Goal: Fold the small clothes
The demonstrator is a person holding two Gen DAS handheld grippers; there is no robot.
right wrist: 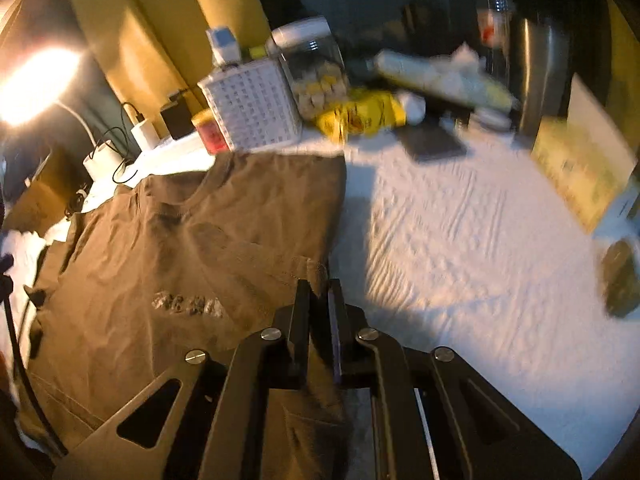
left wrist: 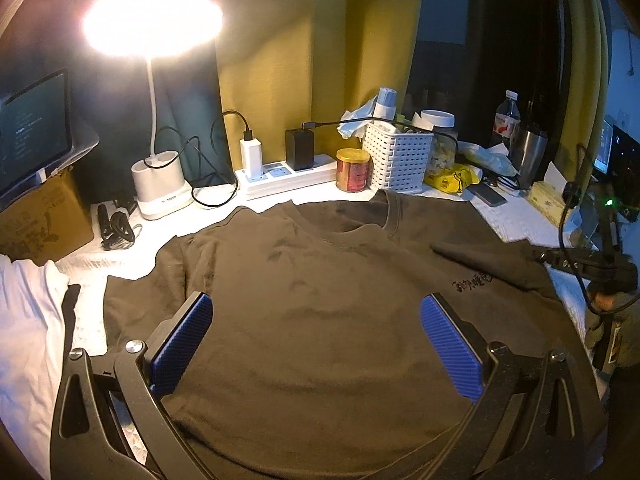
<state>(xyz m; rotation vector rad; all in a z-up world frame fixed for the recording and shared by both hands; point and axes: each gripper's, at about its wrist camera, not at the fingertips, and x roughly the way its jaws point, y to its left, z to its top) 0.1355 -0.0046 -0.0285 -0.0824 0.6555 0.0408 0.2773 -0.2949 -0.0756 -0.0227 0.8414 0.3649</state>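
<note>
A dark brown T-shirt point(left wrist: 320, 320) lies face up on the white bed cover point(left wrist: 516, 220), neck toward the clutter at the back, with a small black print point(left wrist: 472, 282) on the chest. My left gripper point(left wrist: 316, 300) hovers over the shirt's middle, open wide, its blue pads point(left wrist: 184, 340) empty. In the right wrist view my right gripper point(right wrist: 319, 282) is shut on the shirt's sleeve point(right wrist: 316, 270) at the shirt's point(right wrist: 160, 260) right edge; that sleeve lies folded inward over the chest. From the left wrist view the right gripper point(left wrist: 540, 257) shows at the far right.
Along the back stand a lit desk lamp point(left wrist: 154, 28), a power strip point(left wrist: 288, 176) with chargers, a red tin point(left wrist: 352, 170), a white basket point(left wrist: 398, 156), a jar, snack bags, bottles and a phone point(right wrist: 434, 144). A cardboard box point(left wrist: 40, 220) sits left. White cloth point(left wrist: 28, 320) lies beside the shirt.
</note>
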